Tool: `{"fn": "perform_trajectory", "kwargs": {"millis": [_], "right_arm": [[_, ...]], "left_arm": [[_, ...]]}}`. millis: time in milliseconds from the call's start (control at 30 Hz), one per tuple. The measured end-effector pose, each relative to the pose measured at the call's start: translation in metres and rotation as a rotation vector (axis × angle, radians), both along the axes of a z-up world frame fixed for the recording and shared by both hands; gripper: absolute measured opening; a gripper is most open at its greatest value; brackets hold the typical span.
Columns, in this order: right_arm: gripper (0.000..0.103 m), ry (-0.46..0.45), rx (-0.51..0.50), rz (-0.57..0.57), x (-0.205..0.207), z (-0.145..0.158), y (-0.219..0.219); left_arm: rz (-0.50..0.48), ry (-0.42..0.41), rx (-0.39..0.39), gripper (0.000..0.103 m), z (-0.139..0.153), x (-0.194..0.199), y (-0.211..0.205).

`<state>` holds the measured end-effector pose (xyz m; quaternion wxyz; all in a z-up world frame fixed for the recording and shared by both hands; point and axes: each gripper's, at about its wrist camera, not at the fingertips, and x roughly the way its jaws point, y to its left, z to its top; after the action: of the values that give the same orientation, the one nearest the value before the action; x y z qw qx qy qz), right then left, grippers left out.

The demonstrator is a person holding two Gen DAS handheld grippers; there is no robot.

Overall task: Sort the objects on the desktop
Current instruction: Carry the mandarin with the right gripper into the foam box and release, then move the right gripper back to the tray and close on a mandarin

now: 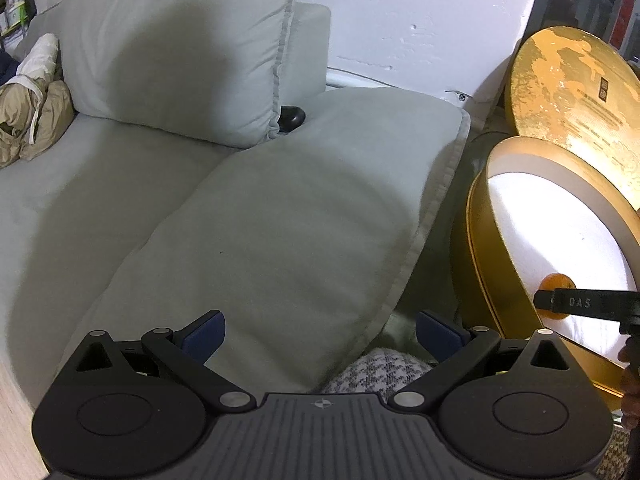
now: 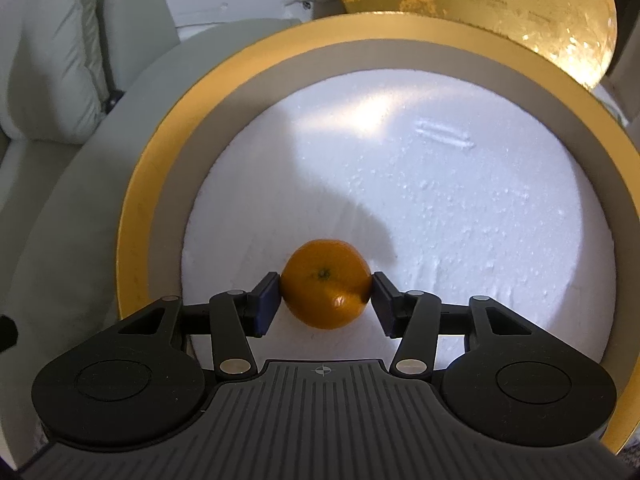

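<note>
A small orange (image 2: 325, 283) sits between the two blue pads of my right gripper (image 2: 325, 300), which is shut on it. It hangs low over the white foam floor of a round gold box (image 2: 132, 216), near the box's front left. In the left wrist view the same gold box (image 1: 480, 240) is at the right, and the orange (image 1: 557, 282) shows behind a black finger of the right gripper. My left gripper (image 1: 320, 334) stands open with nothing between its fingers, over a grey sofa cushion (image 1: 288, 216).
The box's gold lid (image 1: 576, 112) leans upright behind the box against a white wall. Grey sofa cushions fill the left. A black object (image 1: 292, 118) lies between two cushions. A tan cloth bundle (image 1: 32, 120) is at the far left. A houndstooth fabric (image 1: 380, 372) lies below the left gripper.
</note>
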<state>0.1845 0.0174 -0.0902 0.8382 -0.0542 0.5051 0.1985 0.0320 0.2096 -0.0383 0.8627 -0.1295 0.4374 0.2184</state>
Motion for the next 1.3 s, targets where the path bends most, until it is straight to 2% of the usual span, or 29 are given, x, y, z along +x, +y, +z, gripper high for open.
{"fn": "perform_trajectory", "kwargs": {"millis": [167,333,533,767,1000,1133,1300], "right_arm": [[0.056,-0.004,0.016,0.003,-0.002,0.008,-0.004],[0.057,-0.036,0.047,-0.022,-0.019,0.033,-0.022],[0.06,-0.092,0.126,-0.045,-0.056,0.07,-0.074],[0.061,-0.129,0.198,-0.102,-0.102,0.095,-0.144],[0.062,-0.162,0.21,-0.198,-0.135,0.095,-0.198],[0.062,-0.153,0.253,-0.261,-0.146,0.088,-0.221],[0.062,-0.158,0.239,-0.309,-0.149,0.08,-0.243]], "left_arm": [[-0.018,-0.013,0.03,0.102,0.011,-0.006,-0.012],[-0.046,-0.037,0.049,0.102,0.027,-0.014,-0.033],[-0.135,-0.054,0.075,0.102,0.04,-0.017,-0.072],[-0.269,-0.052,0.115,0.102,0.048,-0.016,-0.127],[-0.424,-0.029,0.171,0.102,0.049,-0.008,-0.183],[-0.509,-0.017,0.203,0.102,0.047,-0.002,-0.213],[-0.569,-0.004,0.228,0.102,0.042,0.002,-0.236]]}}
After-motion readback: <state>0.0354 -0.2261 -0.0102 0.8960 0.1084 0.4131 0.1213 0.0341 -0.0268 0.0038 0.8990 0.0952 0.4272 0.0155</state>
